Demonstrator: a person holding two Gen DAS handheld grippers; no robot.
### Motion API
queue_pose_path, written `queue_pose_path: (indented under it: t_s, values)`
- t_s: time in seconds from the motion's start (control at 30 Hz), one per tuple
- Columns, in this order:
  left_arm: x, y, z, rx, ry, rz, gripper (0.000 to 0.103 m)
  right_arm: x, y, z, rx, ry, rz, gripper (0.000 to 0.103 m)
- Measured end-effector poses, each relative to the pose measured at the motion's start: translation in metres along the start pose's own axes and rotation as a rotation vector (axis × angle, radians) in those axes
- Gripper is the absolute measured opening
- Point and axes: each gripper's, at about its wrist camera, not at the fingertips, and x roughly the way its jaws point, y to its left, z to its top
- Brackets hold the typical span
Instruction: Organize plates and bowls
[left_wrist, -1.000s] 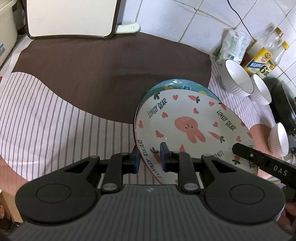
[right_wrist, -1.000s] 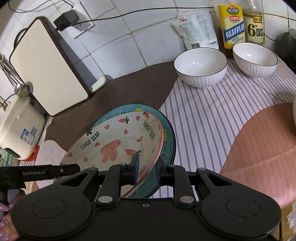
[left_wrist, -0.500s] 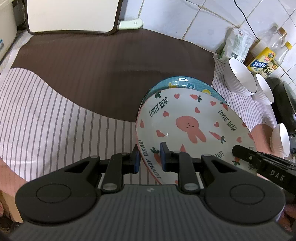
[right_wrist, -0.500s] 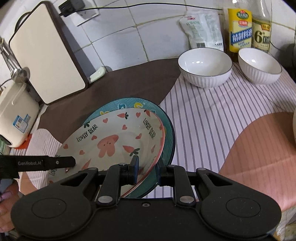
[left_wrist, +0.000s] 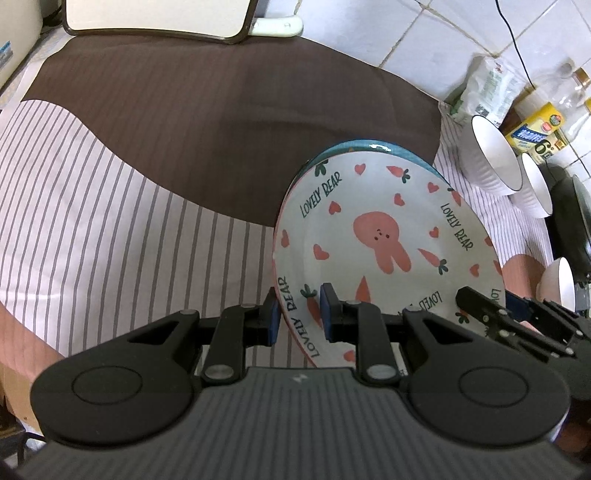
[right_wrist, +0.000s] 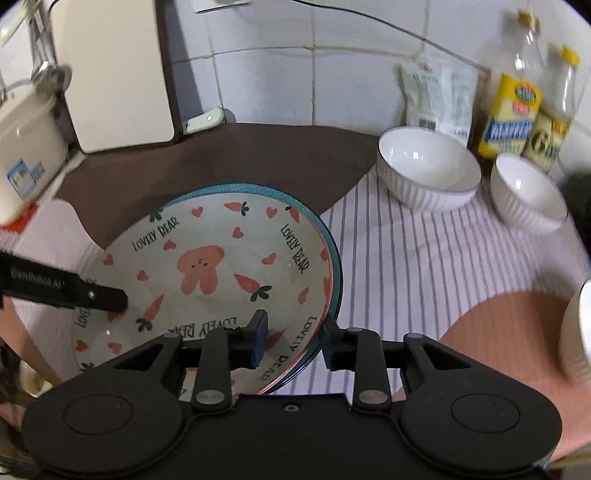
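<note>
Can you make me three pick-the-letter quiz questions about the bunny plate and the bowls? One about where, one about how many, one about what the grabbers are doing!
1. Where does the bunny plate lie?
A. Inside a white bowl
B. On top of a blue plate
C. Leaning on the wall

2. How many white bowls show in the right wrist view?
A. One
B. Three
C. Six

3. What is the left hand-held gripper doing?
A. Pinching the bunny plate's rim
B. Holding a bottle
C. Hanging open over bare cloth

Answers:
1 B: a blue rim peeks out from under the bunny plate.
2 B: two bowls stand near the bottles and a third shows at the right edge.
3 A: its blue pads sit on both sides of the rim. The right hand-held gripper is opening, its pads apart from that rim.
</note>
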Motion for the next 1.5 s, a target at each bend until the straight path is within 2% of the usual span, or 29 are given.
queue_pose_path:
  t_s: [0.23, 0.4, 0.57, 0.67, 0.7, 0.87, 1.1, 1.3, 1.5]
  values:
    - [0.001, -0.009, -0.003, 0.006, -0.012, 0.051, 0.02, 0.008, 0.007, -0.008, -0.097, -0.036, -0.087, 0.038]
    - [0.0, -0.011, -0.003, -0.021, 0.001, 0.057, 0.019, 0.004, 0.001, -0.011, -0.067, -0.058, -0.065, 0.037]
    - [-0.013, -0.019, -0.004, 0.002, 0.003, 0.058, 0.019, -0.019, -0.009, -0.012, -0.02, -0.106, -0.017, 0.037]
    - [-0.03, -0.029, -0.008, 0.035, -0.015, 0.061, 0.019, -0.039, -0.015, -0.014, -0.001, -0.13, 0.008, 0.037]
    - [-0.037, -0.032, -0.01, 0.078, -0.024, 0.03, 0.019, -0.047, -0.017, -0.016, 0.002, -0.139, 0.017, 0.037]
    - [-0.072, -0.055, -0.02, 0.152, -0.06, 0.029, 0.023, -0.082, -0.028, -0.018, 0.0, -0.175, 0.048, 0.037]
    - [-0.114, -0.095, -0.043, 0.25, -0.091, 0.029, 0.034, -0.131, -0.047, -0.036, -0.008, -0.248, 0.061, 0.042]
    - [-0.138, -0.129, -0.063, 0.322, -0.11, 0.015, 0.041, -0.164, -0.073, -0.053, -0.011, -0.311, 0.06, 0.046]
    - [-0.142, -0.17, -0.074, 0.368, -0.124, -0.024, 0.046, -0.185, -0.107, -0.07, -0.018, -0.372, 0.025, 0.051]
